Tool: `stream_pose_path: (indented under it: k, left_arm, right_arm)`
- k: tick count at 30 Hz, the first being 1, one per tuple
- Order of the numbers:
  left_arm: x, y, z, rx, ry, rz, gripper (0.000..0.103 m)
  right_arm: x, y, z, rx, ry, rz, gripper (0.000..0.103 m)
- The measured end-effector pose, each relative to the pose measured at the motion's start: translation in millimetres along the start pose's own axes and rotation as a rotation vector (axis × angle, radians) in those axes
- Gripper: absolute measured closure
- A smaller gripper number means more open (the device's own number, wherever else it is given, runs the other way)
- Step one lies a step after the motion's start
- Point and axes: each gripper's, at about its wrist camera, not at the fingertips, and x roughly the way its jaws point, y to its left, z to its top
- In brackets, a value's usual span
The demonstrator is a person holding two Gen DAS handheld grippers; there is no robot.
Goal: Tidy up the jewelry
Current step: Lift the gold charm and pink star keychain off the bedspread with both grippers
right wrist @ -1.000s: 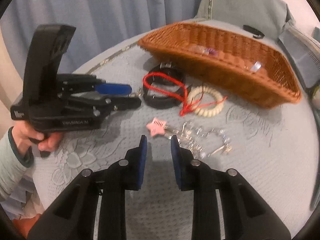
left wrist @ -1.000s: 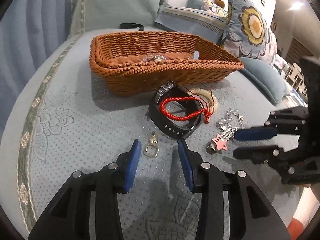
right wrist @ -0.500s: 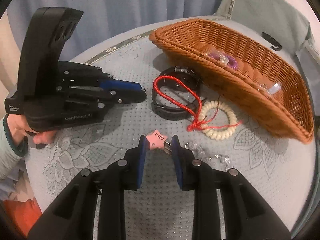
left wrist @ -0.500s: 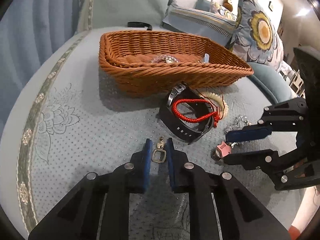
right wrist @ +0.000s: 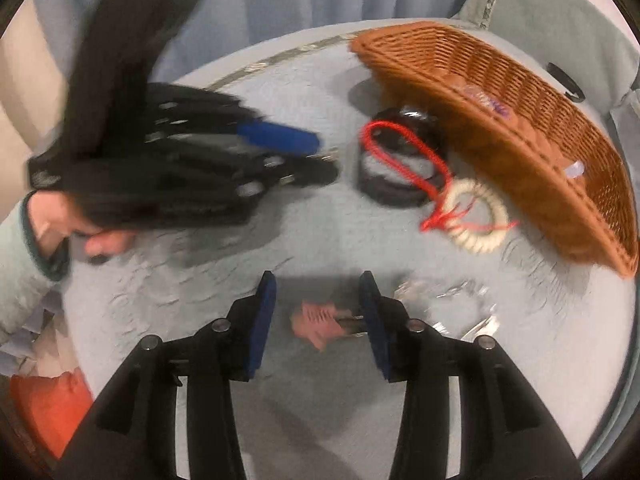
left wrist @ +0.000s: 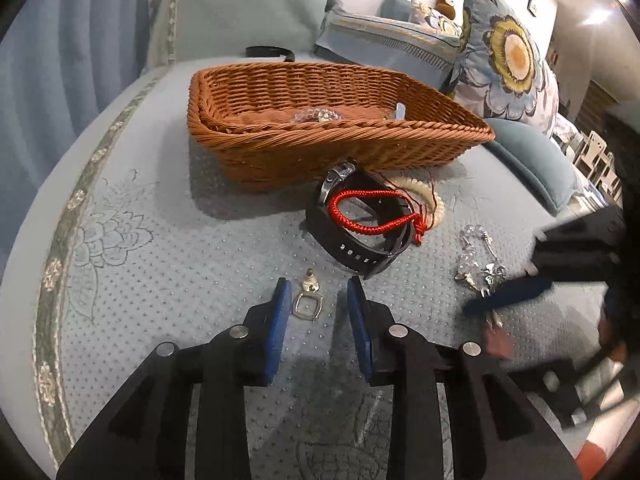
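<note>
On the blue bedspread, my left gripper (left wrist: pixel 318 280) has its jaws opening. A small silver square pendant (left wrist: pixel 307 306) lies between its blue pads, with no pad pressing on it. My right gripper (right wrist: pixel 317 280) is blurred and its jaws are also opening. A pink star charm (right wrist: pixel 316 322) lies loose on the cloth between its fingers, with its silver chain (right wrist: pixel 448 300) trailing right. A black watch (left wrist: pixel 360 256), a red cord bracelet (left wrist: pixel 372 228) and a cream bead bracelet (left wrist: pixel 434 200) lie in front of the wicker basket (left wrist: pixel 340 148). The basket holds a few small pieces.
A floral pillow (left wrist: pixel 508 52) and other cushions stand behind and to the right of the basket. A black band (left wrist: pixel 268 52) lies behind it. A hand in a pale sleeve (right wrist: pixel 24 240) holds the left gripper. Something orange (right wrist: pixel 44 404) lies beyond the bed's edge.
My left jaws narrowed around the pendant, then widened, and it still lies on the cloth. My right gripper moved over the pink star and its jaws widened around it.
</note>
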Motion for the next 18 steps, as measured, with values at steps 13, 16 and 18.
stream_pose_path:
  k: [13,16,18]
  left_arm:
    - [1,-2,0,0.023,0.002,0.026,0.075]
    - [1,-2,0,0.025,0.003,0.028,0.075]
    - [1,-1,0,0.025,0.002,0.028,0.075]
  right_arm:
    - [-23,3,-36,0.069,-0.031,0.023,0.062]
    - [-35,5,-42,0.090,-0.054,-0.033,0.062]
    - [-52,3,-54,0.141,-0.107,-0.031,0.062]
